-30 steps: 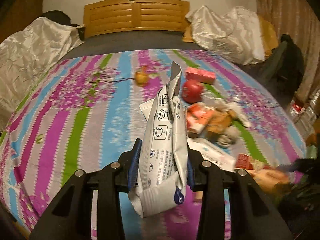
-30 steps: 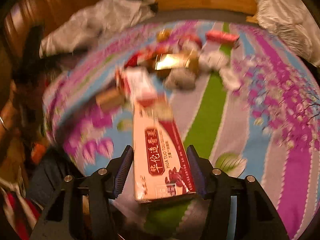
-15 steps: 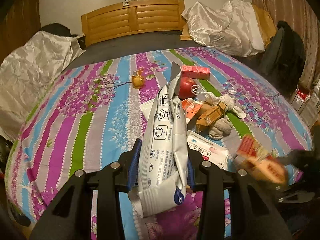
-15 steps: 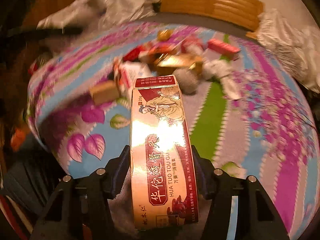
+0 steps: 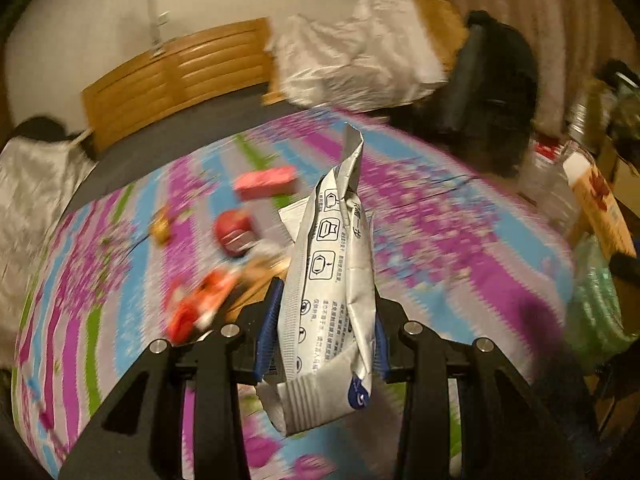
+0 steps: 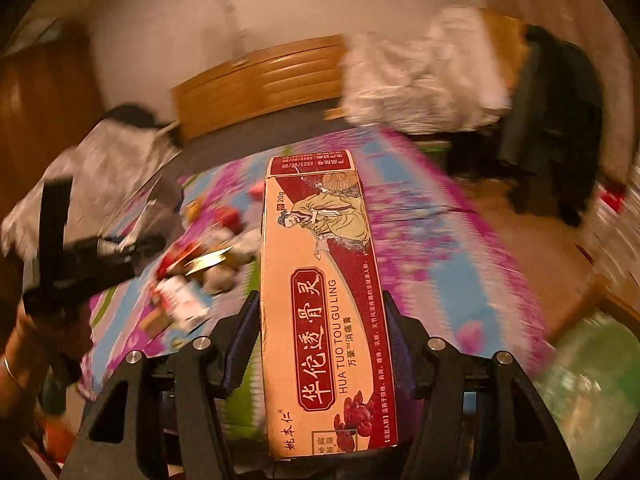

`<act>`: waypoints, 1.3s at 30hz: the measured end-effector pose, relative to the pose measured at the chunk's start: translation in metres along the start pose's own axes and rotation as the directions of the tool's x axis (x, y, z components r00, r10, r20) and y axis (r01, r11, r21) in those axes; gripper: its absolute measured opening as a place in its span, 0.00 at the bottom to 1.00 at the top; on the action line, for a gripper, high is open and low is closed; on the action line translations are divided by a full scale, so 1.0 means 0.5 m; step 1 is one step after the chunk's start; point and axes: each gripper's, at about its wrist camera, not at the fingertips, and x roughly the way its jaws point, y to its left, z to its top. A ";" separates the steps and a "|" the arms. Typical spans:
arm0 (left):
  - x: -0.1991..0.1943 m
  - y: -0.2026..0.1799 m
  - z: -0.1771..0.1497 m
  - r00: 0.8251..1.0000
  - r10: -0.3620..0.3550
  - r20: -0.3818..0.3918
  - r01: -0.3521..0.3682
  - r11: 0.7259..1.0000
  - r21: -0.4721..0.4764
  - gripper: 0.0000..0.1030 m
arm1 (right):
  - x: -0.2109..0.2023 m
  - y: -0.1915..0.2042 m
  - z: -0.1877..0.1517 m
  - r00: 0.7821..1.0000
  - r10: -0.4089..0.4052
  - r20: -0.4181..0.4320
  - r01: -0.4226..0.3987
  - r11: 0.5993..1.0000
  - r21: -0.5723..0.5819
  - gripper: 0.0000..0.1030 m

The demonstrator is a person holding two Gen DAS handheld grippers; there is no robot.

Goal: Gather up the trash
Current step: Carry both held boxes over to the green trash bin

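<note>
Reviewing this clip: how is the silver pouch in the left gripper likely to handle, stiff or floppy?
The silver pouch looks creased and crumpled, so probably thin, floppy film. Its top tapers flat, so it is likely empty and light. Pinched in the left gripper, it stands up, so the creases may lend some stiffness.

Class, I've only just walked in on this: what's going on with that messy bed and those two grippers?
A person is collecting trash off a bed, holding a gripper in each hand. The left gripper has its jaws shut on a crumpled silver packet; the right gripper is clamped on a long red-and-tan medicine box. More litter, including a pink box, lies on the striped bedspread.
</note>
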 end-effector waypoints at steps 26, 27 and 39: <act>0.049 -0.708 0.149 0.918 -0.391 -0.071 0.373 0.787 0.492 0.36 | -0.374 -0.580 -0.116 0.869 -0.493 -0.038 0.447 0.751 0.486 0.58; 0.052 -0.721 0.148 0.915 -0.396 -0.082 0.381 0.777 0.501 0.36 | -0.383 -0.600 -0.125 0.863 -0.502 -0.053 0.458 0.734 0.502 0.58; 0.106 -0.909 0.121 0.782 -0.511 -0.356 0.623 0.630 0.465 0.36 | -0.383 -0.733 -0.208 0.857 -0.483 -0.181 0.481 0.624 0.616 0.58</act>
